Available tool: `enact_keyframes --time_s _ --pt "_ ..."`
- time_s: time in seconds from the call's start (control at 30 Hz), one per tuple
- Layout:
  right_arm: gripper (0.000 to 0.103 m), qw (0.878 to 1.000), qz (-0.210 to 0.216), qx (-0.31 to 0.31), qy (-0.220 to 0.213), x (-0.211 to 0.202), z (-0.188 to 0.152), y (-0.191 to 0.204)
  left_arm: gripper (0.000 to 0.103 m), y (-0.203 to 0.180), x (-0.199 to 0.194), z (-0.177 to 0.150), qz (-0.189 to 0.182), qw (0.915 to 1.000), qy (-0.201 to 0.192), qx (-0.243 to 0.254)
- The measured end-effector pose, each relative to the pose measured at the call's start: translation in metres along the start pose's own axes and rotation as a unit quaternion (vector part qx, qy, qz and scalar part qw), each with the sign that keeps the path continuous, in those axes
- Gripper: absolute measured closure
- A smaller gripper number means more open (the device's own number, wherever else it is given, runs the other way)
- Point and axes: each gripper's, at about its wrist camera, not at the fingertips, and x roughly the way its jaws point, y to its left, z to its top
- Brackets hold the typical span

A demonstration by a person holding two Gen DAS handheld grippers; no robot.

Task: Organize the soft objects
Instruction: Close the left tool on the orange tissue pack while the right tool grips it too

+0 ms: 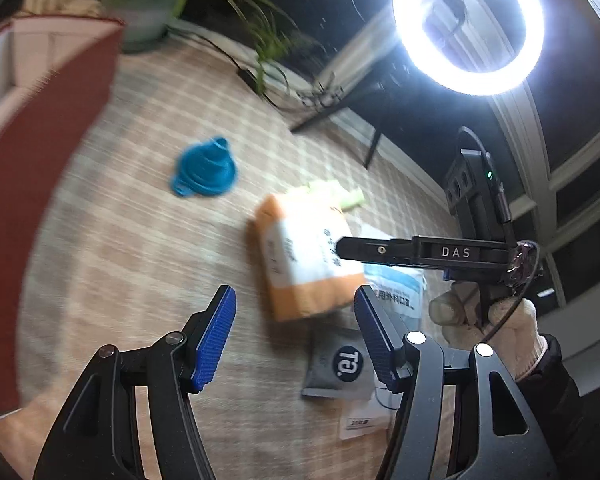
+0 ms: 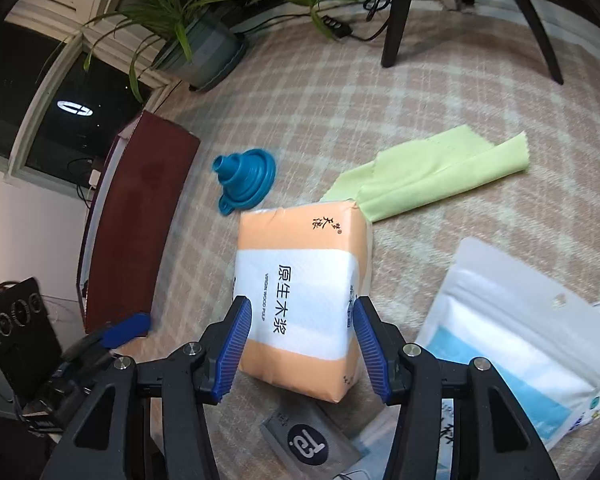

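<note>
An orange and white tissue pack is tilted, its near end raised between the blue pads of my right gripper, which is shut on it. In the left wrist view the pack shows with the right gripper at its side. My left gripper is open and empty, above the cloth left of the pack. A green cloth lies behind the pack. A blue and white mask bag lies to the right. A grey sachet lies under the pack's near end.
A blue collapsible funnel lies on the checked tablecloth. A dark red box stands at the left, open in the left wrist view. A potted plant, tripod legs and a ring light stand at the back.
</note>
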Motion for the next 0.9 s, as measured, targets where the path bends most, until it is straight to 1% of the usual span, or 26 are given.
enact_keyframes --time_s 0.07,0.2,0.3,0.47,0.53,0.57,0.63,0.7,0.8,0.9 --pt "0.054 1.000 0.005 0.002 0.003 0.002 -0.001 0.000 0.042 -0.001 0.015 0.001 -0.005 0.9998 0.017 0.000" --pt "0.054 1.000 0.012 0.007 0.007 0.004 -0.004 -0.001 0.042 -0.006 0.033 0.002 -0.010 0.9993 0.035 0.011" --pt "0.054 1.000 0.001 0.005 0.011 0.008 -0.004 0.000 0.042 -0.006 0.045 0.005 -0.005 0.9989 0.043 0.014" --pt "0.054 1.000 0.001 0.007 0.014 0.016 -0.005 0.001 0.044 -0.004 0.062 0.010 0.002 0.9978 0.062 0.024" --pt "0.059 1.000 0.002 0.008 0.014 0.017 -0.004 0.001 0.048 -0.003 0.066 0.010 0.001 0.9975 0.066 0.027" --pt "0.059 1.000 0.003 0.009 0.013 0.017 -0.004 0.000 0.051 -0.004 0.068 0.009 0.002 0.9972 0.068 0.030" --pt "0.060 1.000 0.005 0.011 0.012 0.017 -0.004 0.000 0.053 -0.005 0.070 0.009 0.004 0.9968 0.071 0.035" --pt "0.061 1.000 0.003 0.011 0.011 0.016 -0.003 0.000 0.058 -0.005 0.072 0.009 0.010 0.9967 0.070 0.040" --pt "0.063 1.000 -0.002 0.010 0.008 0.016 -0.003 0.001 0.061 -0.003 0.072 0.010 0.012 0.9968 0.067 0.041" --pt "0.064 1.000 -0.004 0.008 0.006 0.015 -0.004 0.004 0.062 -0.007 0.069 0.010 0.021 0.9965 0.061 0.053"
